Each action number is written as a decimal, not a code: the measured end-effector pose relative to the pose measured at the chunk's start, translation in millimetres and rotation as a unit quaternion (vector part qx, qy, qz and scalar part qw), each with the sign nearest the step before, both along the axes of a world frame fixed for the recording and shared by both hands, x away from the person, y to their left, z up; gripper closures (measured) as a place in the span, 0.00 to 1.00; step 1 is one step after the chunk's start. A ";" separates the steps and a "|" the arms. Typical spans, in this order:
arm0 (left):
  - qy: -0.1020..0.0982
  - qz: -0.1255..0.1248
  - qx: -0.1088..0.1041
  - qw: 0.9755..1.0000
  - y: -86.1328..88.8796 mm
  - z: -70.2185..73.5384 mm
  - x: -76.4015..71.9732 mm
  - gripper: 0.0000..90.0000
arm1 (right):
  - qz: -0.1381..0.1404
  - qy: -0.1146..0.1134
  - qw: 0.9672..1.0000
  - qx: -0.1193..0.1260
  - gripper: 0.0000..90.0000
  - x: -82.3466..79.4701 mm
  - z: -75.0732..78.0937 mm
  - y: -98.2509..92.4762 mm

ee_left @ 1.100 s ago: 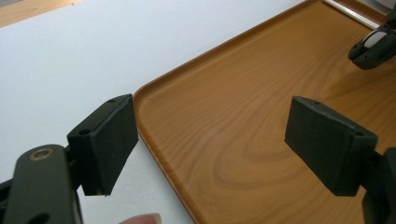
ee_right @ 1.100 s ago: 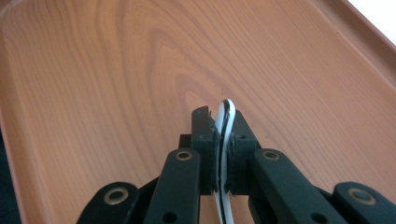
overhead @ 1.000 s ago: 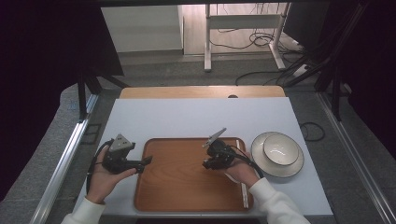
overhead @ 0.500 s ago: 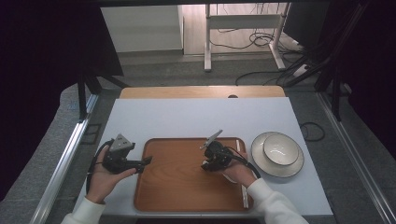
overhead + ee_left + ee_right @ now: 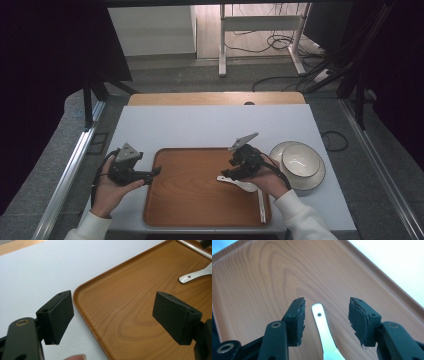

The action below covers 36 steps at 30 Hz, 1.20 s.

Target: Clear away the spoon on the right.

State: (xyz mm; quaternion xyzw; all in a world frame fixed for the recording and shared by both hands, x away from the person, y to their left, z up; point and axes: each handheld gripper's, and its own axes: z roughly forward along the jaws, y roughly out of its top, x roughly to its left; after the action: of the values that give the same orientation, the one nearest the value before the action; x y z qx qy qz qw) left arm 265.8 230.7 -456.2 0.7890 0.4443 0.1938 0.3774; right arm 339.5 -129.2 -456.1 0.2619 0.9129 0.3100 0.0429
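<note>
Spoon [image 5: 323, 330] flat on wooden tray [image 5: 190, 200], looks light, stiff, slick ceramic (chip risk); grab mid-handle. Right gripper [image 5: 327, 320] just opened, straddling handle without contact; left gripper [image 5: 120, 320] apart, empty.

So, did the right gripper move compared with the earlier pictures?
Yes. In the high view the right gripper has drawn slightly away from the tray's left side, towards the bowl. Its jaws have just been opening, with the spoon lying free between them.

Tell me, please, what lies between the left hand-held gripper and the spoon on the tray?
Only bare wooden tray: in the high view, nothing sits between the left hand-held gripper and the spoon.
</note>
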 end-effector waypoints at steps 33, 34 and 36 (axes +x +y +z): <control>0.003 -0.004 0.009 1.000 -3.8 -3.6 1.5 0.19 | -0.049 0.006 0.996 -0.070 1.00 9.9 -41.2 -6.9; 0.003 -0.004 0.009 1.000 -3.8 -3.6 1.5 0.19 | -0.049 0.006 0.996 -0.070 1.00 9.9 -41.2 -6.9; 0.003 -0.004 0.010 1.000 -3.8 -3.6 1.5 0.19 | -0.058 0.005 0.996 -0.072 1.00 11.6 -40.9 -9.5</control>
State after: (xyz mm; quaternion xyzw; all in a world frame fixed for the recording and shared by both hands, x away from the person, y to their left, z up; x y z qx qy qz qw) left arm 267.4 226.9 -459.8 0.7950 0.4406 0.1939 0.3691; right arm 351.0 -138.7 -497.0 0.3116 0.9165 0.2393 0.0751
